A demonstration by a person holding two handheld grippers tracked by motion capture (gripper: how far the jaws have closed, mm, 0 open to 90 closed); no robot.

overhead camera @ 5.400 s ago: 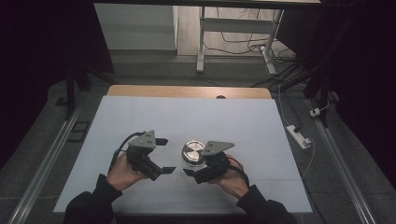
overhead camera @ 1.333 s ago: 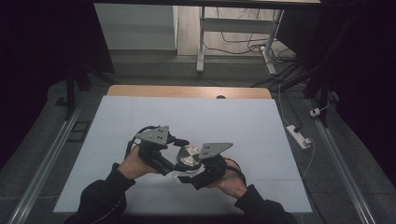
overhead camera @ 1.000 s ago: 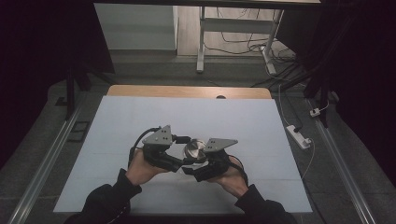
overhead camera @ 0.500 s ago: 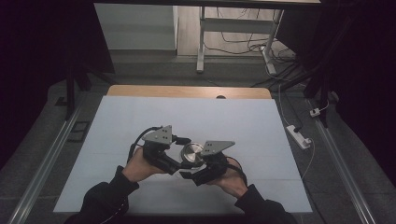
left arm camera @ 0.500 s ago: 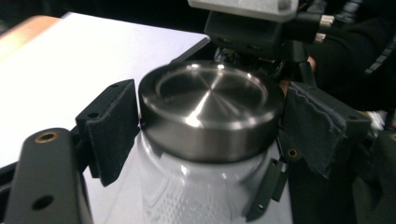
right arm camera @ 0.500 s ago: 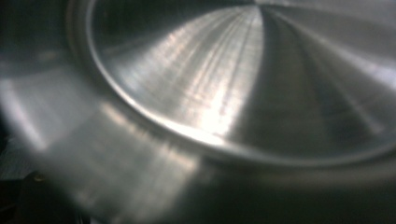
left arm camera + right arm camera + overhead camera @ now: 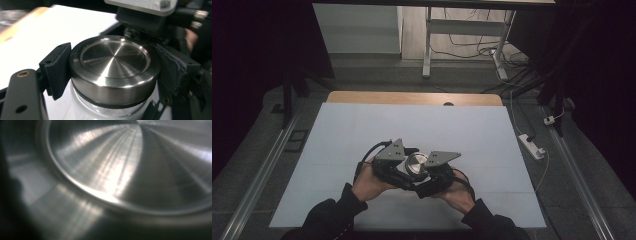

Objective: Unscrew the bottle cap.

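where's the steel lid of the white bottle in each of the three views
High view: the steel lid sits low and centre, a small disc between the left gripper and the right gripper.
Left gripper view: it takes the middle of the picture, on the white bottle, between the two black pads.
Right gripper view: very close, blurred, across most of the picture.
Shared landmark: the lid's brushed, ringed top.

From my right gripper view I get the steel lid [image 7: 130, 170] only as a blur, cut off at the top and right edges. In the left gripper view the white container [image 7: 100, 111] runs off the bottom edge, its base hidden from me.
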